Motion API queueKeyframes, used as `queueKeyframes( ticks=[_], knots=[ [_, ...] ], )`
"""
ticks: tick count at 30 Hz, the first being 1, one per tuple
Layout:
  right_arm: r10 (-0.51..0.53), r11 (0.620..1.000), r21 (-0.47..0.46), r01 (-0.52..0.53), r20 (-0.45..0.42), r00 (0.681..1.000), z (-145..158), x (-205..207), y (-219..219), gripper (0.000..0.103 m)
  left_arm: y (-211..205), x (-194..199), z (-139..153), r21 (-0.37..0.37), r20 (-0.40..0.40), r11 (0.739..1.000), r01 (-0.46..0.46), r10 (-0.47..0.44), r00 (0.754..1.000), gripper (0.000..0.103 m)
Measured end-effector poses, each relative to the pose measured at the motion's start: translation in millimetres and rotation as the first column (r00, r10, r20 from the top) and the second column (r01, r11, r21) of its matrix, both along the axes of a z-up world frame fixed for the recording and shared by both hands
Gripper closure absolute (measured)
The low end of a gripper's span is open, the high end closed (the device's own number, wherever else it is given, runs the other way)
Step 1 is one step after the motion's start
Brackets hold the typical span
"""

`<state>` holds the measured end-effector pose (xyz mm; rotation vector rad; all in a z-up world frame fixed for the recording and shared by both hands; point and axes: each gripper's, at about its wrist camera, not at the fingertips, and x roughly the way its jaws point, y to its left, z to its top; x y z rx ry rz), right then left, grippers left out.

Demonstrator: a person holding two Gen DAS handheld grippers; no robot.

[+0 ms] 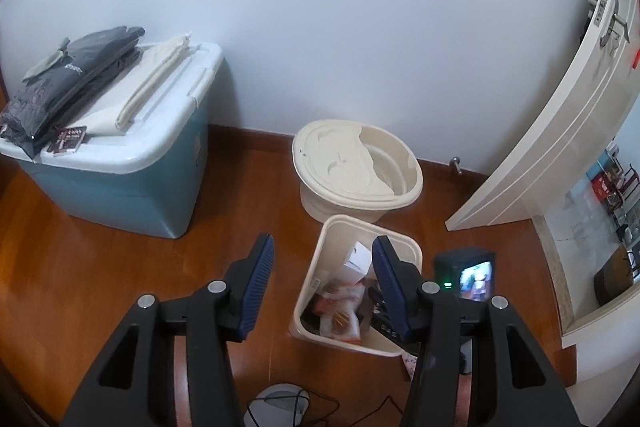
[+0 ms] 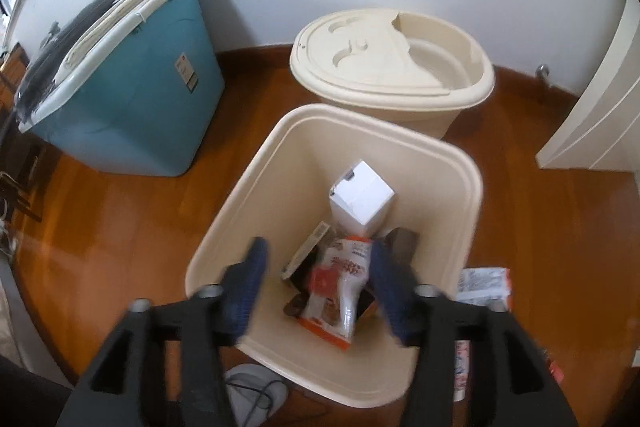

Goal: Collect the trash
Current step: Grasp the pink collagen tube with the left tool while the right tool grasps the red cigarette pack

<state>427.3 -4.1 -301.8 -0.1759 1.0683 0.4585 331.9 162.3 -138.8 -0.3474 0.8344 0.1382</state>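
A cream square waste bin (image 2: 248, 187) stands on the wooden floor and shows in the left wrist view too (image 1: 316, 267). Inside lie a white carton (image 2: 360, 197), an orange-and-white snack wrapper (image 2: 340, 287) and dark scraps. My right gripper (image 2: 318, 263) is open and empty, directly above the bin's opening. My left gripper (image 1: 324, 263) is open and empty, higher up and to the bin's left. Another wrapper (image 2: 486, 283) lies on the floor right of the bin, partly hidden by my right finger.
A cream oval lidded bin (image 2: 392, 67) stands behind the waste bin by the wall. A blue storage box (image 1: 120, 187) with folded clothes on its lid is at the left. A white door (image 1: 560, 131) is at the right. A cable and a white device (image 1: 280, 403) lie near.
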Motion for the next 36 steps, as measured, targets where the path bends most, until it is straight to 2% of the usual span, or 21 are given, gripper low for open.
queueKeyframes(
  ticks=[3, 5, 7, 8, 10, 12, 16, 19, 21, 28, 32, 36],
  knots=[
    [0.036, 0.999, -0.013, -0.036, 0.026, 0.999, 22.1, -9.9, -24.1, 0.036, -10.2, -1.6, -1.8, 0.02, -0.008, 1.0, 0.024, -0.024, 1.0, 0.053],
    [0.057, 0.997, -0.049, -0.054, 0.058, 0.997, 37.3, -19.5, -52.6, 0.028, -20.4, -3.1, -4.0, 0.034, -0.012, 0.998, 0.051, -0.05, 0.999, 0.053],
    [0.055, 0.994, -0.104, -0.045, 0.094, 0.994, 50.5, -29.5, -98.6, 0.022, -33.8, -3.4, -7.7, 0.046, -0.023, 0.996, 0.079, -0.078, 0.997, 0.053],
    [0.047, 0.991, -0.133, -0.033, 0.104, 0.993, 53.6, -34.7, -125.3, 0.015, -44.9, -3.1, -10.7, 0.051, -0.031, 0.994, 0.098, -0.096, 0.995, 0.053],
    [0.012, 0.984, -0.178, 0.008, 0.11, 0.994, 51.5, -43.9, -182.1, 0.01, -68.1, -1.1, -15.7, 0.059, -0.043, 0.988, 0.14, -0.138, 0.99, 0.053],
    [-0.061, 0.971, -0.224, 0.08, 0.089, 0.994, 38.4, -52.2, -243.7, 0.009, -100.9, 1.5, -21.6, 0.072, -0.054, 0.979, 0.189, -0.185, 0.981, 0.053],
    [-0.163, 0.949, -0.268, 0.166, 0.034, 0.986, -4.8, -69.6, -341.2, 0.009, -171.5, 6.7, -41.7, 0.097, -0.07, 0.947, 0.305, -0.3, 0.951, 0.053],
    [-0.206, 0.933, -0.306, 0.19, -0.021, 0.978, -51.8, -78.9, -392.9, 0.009, -224.8, 13.6, -77.9, 0.116, -0.127, 0.924, 0.364, -0.349, 0.928, 0.053],
    [-0.197, 0.924, -0.346, 0.163, -0.066, 0.978, -88.9, -81.0, -415.5, 0.009, -247.0, 17.7, -103.1, 0.106, -0.171, 0.919, 0.379, -0.359, 0.917, 0.053],
    [-0.048, 0.909, -0.413, -0.046, -0.214, 0.976, -198.6, -64.9, -445.8, 0.009, -315.7, 27.0, -210.3, 0.069, -0.331, 0.895, 0.441, -0.396, 0.857, 0.053],
    [-0.016, 0.912, -0.397, -0.099, -0.276, 0.961, -250.2, -39.4, -460.7, 0.009, -338.0, 31.7, -265.9, 0.023, -0.403, 0.886, 0.463, -0.415, 0.815, 0.053],
    [0.005, 0.909, -0.394, -0.133, -0.31, 0.951, -286.5, -24.4, -473.4, 0.009, -348.4, 35.4, -301.2, 0.0, -0.452, 0.878, 0.478, -0.426, 0.784, 0.052]
  ],
)
